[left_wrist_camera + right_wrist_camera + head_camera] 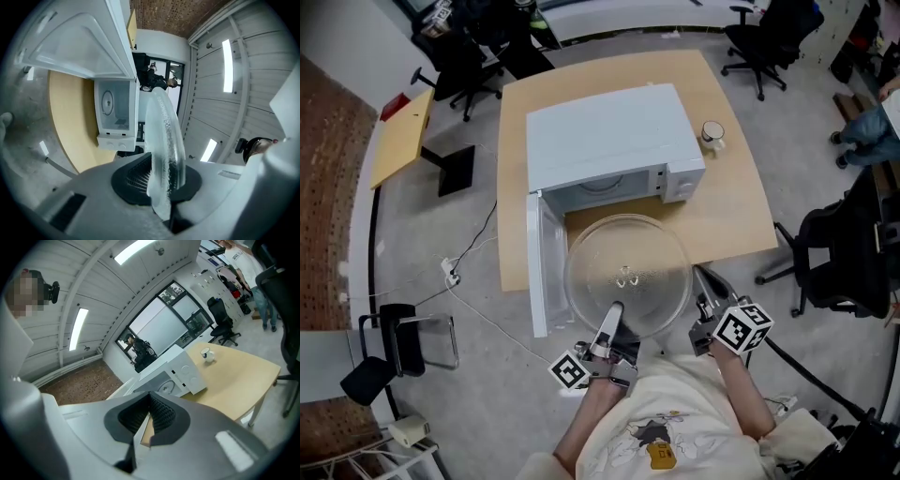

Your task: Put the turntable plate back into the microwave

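Observation:
The clear glass turntable plate (626,272) hangs level in front of the white microwave (609,141), over the table's near edge. My left gripper (613,311) is shut on the plate's near rim. In the left gripper view the plate (163,140) stands edge-on between the pads, with the microwave's empty cavity (114,104) ahead and its open door (79,42) to the left. My right gripper (705,284) is shut on nothing, just beside the plate's right rim. In the right gripper view its jaws (149,422) are closed and point toward the microwave (174,375).
The microwave door (538,272) swings out to the left past the wooden table (731,216). A white mug (712,136) stands to the right of the microwave. Office chairs (830,253) stand at the right, and a cable (473,300) lies on the floor.

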The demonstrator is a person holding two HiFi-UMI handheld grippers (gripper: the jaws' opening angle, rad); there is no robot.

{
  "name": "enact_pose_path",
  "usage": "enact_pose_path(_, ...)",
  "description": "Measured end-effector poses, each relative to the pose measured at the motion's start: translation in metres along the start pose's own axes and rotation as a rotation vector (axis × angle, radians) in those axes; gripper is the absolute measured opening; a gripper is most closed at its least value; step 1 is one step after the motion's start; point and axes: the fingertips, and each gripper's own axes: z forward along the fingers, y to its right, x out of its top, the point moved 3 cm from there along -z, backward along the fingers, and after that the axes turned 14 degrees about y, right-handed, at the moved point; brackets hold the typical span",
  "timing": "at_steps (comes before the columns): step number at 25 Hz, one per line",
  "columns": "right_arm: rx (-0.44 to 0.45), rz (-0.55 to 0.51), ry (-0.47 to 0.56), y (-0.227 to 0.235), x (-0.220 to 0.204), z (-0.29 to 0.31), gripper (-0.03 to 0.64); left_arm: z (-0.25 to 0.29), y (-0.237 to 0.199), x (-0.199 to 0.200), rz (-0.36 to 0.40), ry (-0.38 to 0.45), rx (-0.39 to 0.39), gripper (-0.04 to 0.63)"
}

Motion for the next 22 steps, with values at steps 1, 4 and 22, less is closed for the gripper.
enact_pose_path(1,-0.008,-0.011,0.008,0.0,0.001,0.006,0.006,0.004,-0.001,0.003,0.006,-0.014,0.0,0.029)
enact_pose_path(4,-0.038,-0.018,0.015,0.006,0.0,0.018,0.006,0.015,-0.007,0.01,0.001,-0.031,0.007,0.029)
enact_pose_path(22,-0.003,-0.007,-0.127,0.02,0.0,0.027,0.006,0.09,-0.127,0.044,0.031,0.181,0.067,0.029)
